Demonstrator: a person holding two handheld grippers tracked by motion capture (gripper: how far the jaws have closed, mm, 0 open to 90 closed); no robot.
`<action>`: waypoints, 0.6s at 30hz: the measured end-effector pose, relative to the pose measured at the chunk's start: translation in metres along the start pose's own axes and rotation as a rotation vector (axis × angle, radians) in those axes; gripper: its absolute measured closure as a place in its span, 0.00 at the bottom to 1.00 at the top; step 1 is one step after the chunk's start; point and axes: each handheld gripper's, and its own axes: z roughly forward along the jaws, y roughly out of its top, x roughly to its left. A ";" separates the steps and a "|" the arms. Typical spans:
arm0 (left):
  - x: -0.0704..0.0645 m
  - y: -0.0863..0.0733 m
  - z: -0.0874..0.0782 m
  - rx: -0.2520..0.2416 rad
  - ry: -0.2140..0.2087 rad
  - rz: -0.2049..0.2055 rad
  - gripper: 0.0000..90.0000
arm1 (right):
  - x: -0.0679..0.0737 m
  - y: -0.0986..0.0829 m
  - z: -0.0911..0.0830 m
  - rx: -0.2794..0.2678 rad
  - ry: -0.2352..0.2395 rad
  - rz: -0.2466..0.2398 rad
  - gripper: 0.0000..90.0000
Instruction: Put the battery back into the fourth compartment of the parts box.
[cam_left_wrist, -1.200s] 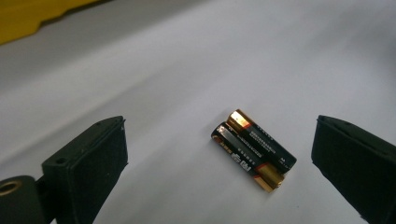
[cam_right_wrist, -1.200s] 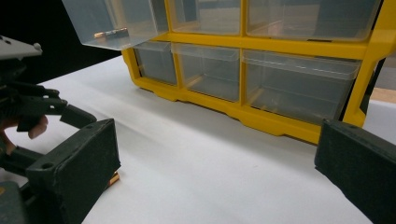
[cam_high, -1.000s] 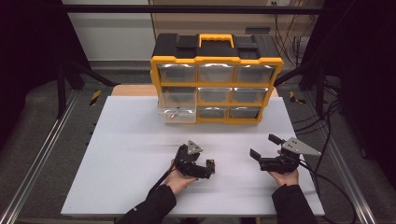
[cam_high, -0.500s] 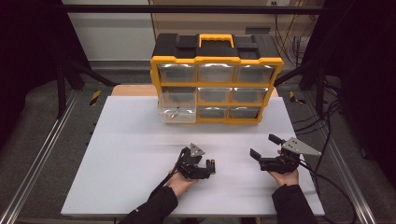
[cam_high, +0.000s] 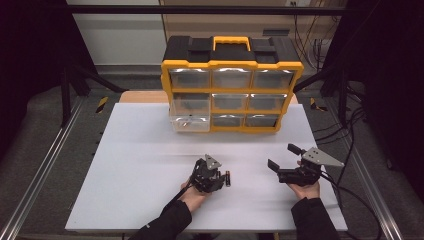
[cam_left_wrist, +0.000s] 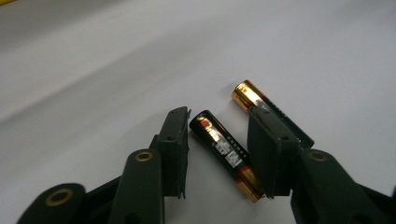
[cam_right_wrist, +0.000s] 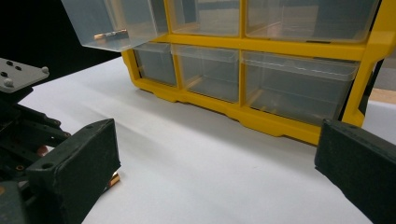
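While the left gripper (cam_left_wrist: 218, 149) was lowered over the white table (cam_high: 125, 165), its jaws were seen parted around a black-and-gold battery (cam_left_wrist: 227, 153), one pad on each side, with nothing yet clamped. A second battery (cam_left_wrist: 271, 109) was lying just beside the first, at about two o'clock from it, partly hidden behind the right-hand pad. From the high view, the left gripper (cam_high: 208, 176) was placed at six o'clock from the yellow organizer (cam_high: 232, 65), well apart from it, with a battery end (cam_high: 227, 178) peeking out at its three o'clock side. The bottom-left drawer (cam_high: 190, 123) was found pulled out, and something small, perhaps a battery already stowed, could be glimpsed inside it (cam_right_wrist: 109, 34). The right gripper (cam_high: 285, 162) was held wide open and idle, grasping nothing, at three o'clock from the left one. By that evidence, the job was judged only partly done: the drawer stood ready, but both batteries on the table were yet to be picked up, carried over and dropped in, and the drawer was yet to be pushed shut.
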 end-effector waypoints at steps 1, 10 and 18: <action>0.000 0.000 0.000 0.002 0.002 -0.003 0.66 | 0.000 0.000 0.000 0.000 0.000 0.001 0.00; -0.003 0.002 -0.001 0.032 0.026 0.016 0.75 | 0.000 0.000 0.000 -0.001 0.001 0.002 0.00; -0.002 0.005 -0.002 0.062 0.018 0.030 0.84 | 0.000 0.000 0.000 -0.001 0.001 0.002 0.00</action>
